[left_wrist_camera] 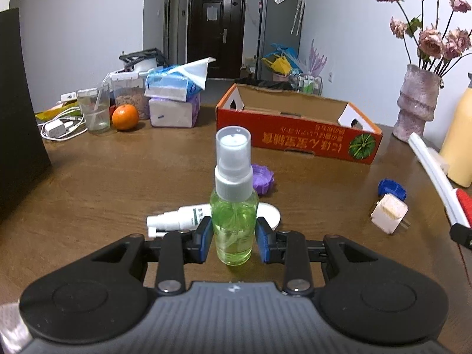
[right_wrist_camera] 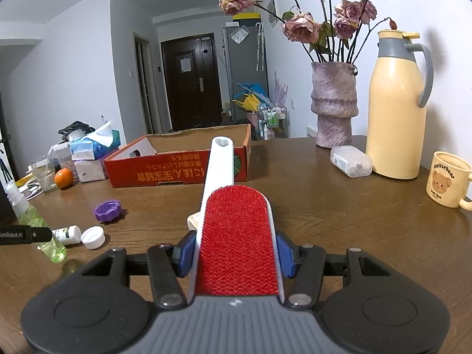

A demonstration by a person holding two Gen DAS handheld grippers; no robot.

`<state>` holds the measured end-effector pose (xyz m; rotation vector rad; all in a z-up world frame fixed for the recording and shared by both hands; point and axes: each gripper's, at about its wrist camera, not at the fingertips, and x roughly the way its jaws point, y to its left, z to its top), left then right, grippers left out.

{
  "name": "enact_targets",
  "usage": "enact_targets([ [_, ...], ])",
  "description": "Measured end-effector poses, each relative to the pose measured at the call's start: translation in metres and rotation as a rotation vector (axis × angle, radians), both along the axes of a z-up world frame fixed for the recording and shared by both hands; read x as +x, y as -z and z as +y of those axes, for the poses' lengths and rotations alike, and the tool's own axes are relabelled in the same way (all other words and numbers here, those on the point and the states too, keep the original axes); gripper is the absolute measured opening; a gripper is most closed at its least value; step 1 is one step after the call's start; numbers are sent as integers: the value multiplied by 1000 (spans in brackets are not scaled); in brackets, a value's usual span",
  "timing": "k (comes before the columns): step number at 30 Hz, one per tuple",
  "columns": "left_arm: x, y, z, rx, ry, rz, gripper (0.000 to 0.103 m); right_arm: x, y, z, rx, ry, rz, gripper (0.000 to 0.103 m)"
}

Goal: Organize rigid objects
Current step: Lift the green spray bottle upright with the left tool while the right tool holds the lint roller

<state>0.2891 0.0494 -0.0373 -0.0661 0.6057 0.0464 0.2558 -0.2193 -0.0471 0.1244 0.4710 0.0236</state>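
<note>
My left gripper [left_wrist_camera: 234, 236] is shut on a green spray bottle [left_wrist_camera: 234, 215] with a clear cap, its blue pads pressing the bottle's sides low over the table. The right wrist view shows the same bottle [right_wrist_camera: 38, 224] at the far left. My right gripper [right_wrist_camera: 236, 253] is shut on a lint brush [right_wrist_camera: 236, 236] with a red pad, whose white handle points towards the red cardboard box [right_wrist_camera: 165, 171]. The open box [left_wrist_camera: 295, 138] stands at mid table. Loose on the wood lie a purple cap [left_wrist_camera: 262, 178], a small white bottle [left_wrist_camera: 177, 219], a white cap [right_wrist_camera: 93, 237], a blue cap [left_wrist_camera: 392, 188] and a white plug [left_wrist_camera: 388, 213].
A vase of dried roses [right_wrist_camera: 334, 106], a yellow thermos [right_wrist_camera: 395, 112], a bear mug [right_wrist_camera: 447, 180] and a clear tub [right_wrist_camera: 351, 160] stand at the right. At the back left are an orange [left_wrist_camera: 125, 117], a glass [left_wrist_camera: 93, 110], tissue packs [left_wrist_camera: 172, 97] and chargers with cables [left_wrist_camera: 56, 128].
</note>
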Motion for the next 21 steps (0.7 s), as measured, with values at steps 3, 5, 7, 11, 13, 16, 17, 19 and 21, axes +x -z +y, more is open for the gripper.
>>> enact_targets([
  [3, 1, -8, -4, -5, 10, -22, 32, 3, -4, 2, -2, -3, -10, 55],
  [5, 2, -14, -8, -6, 17, -38, 32, 5, -6, 4, -4, -6, -17, 55],
  [7, 4, -19, -12, -8, 24, -51, 32, 8, -8, 5, -2, -7, -22, 55],
  [11, 8, -28, -20, -11, 38, -72, 32, 15, -13, 8, 1, -12, -34, 55],
  [13, 11, -32, -24, -13, 45, -82, 32, 19, -16, 10, 2, -16, -40, 55],
  [16, 14, -37, -30, -12, 52, -97, 32, 25, -21, 13, 3, -22, -52, 55],
  [17, 16, -39, -32, -12, 55, -100, 32, 27, -22, 13, 3, -25, -56, 55],
  [19, 19, -42, -35, -10, 58, -107, 32, 31, -26, 15, 4, -29, -65, 55],
  [21, 22, -44, -38, -9, 60, -115, 32, 35, -29, 16, 7, -32, -74, 55],
])
